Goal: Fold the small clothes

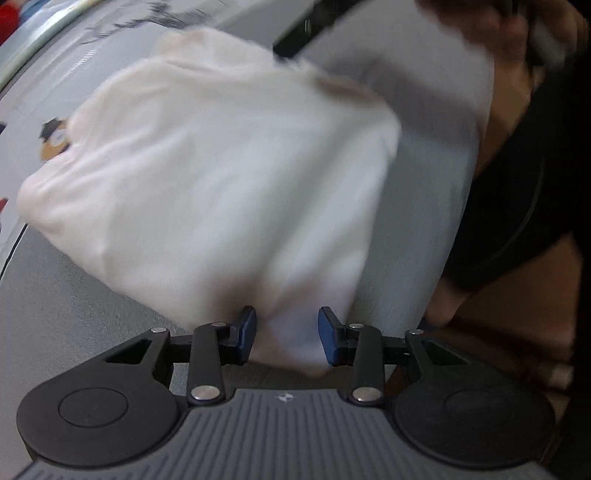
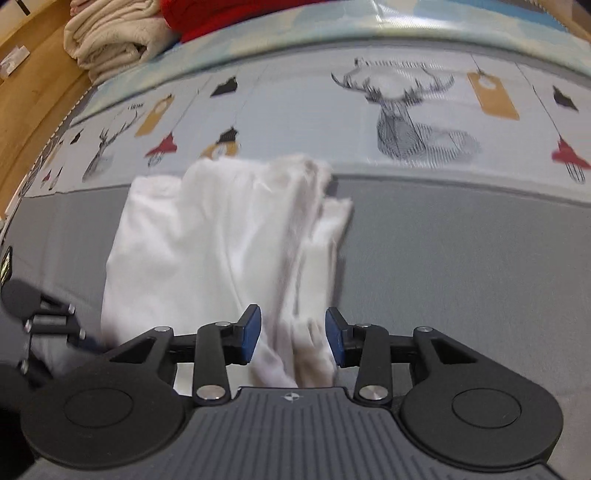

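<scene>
A white garment (image 1: 207, 184) lies rumpled and partly folded on the grey mat (image 1: 74, 295); motion blurs it. Its near edge sits between the blue pads of my left gripper (image 1: 288, 336), whose jaws stand apart and do not pinch it. In the right wrist view the same garment (image 2: 207, 240) runs away from me in long folds. A bunched end of it lies between the pads of my right gripper (image 2: 293, 338), which is open. The left gripper (image 2: 40, 325) shows at that view's left edge, by the garment's near left corner.
A person's hand (image 1: 517, 33) and dark clothing (image 1: 517, 221) fill the right of the left wrist view. Beyond the grey mat (image 2: 461, 277) is a printed strip with deer heads (image 2: 402, 110). Folded cream towels (image 2: 110, 37) and red cloth (image 2: 221, 14) lie at the back, wooden floor (image 2: 29, 92) at left.
</scene>
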`<state>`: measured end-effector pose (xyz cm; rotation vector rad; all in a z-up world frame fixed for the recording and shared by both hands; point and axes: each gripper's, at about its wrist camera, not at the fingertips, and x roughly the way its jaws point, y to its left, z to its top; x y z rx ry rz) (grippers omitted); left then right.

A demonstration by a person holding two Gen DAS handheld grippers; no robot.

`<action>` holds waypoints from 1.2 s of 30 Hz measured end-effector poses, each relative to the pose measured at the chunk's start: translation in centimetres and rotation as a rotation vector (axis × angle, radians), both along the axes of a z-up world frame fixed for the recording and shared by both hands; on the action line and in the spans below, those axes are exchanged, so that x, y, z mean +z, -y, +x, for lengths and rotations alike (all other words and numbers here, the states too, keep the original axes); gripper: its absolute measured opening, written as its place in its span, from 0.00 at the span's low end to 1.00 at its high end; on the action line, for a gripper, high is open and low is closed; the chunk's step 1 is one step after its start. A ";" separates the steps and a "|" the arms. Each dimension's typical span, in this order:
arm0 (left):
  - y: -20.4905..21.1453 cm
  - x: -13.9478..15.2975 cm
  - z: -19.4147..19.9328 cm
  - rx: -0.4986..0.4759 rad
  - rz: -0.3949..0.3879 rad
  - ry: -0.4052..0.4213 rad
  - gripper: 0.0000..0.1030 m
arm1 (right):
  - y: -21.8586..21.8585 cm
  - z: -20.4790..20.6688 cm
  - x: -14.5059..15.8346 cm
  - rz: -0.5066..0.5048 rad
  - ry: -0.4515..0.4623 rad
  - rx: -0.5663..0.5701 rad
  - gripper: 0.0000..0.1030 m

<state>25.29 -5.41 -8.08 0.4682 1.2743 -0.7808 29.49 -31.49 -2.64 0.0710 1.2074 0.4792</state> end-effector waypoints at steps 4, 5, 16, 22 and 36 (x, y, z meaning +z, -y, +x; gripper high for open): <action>-1.4 1.8 1.6 0.102 -0.084 0.026 0.41 | -0.7 1.9 -0.5 0.019 0.010 -0.086 0.40; -1.7 2.0 1.8 0.117 -0.091 0.036 0.41 | -1.0 2.7 -0.9 0.025 0.006 -0.107 0.40; -4.2 3.1 3.8 0.258 -0.058 0.092 0.41 | -1.1 5.3 -2.1 -0.054 0.026 -0.194 0.01; -4.4 2.9 4.4 0.287 -0.049 0.107 0.41 | 1.3 4.9 -0.9 0.117 0.033 -0.286 0.54; -8.9 0.4 8.7 0.761 -0.080 -0.073 0.76 | -0.4 3.0 -4.6 0.020 -0.186 -0.093 0.77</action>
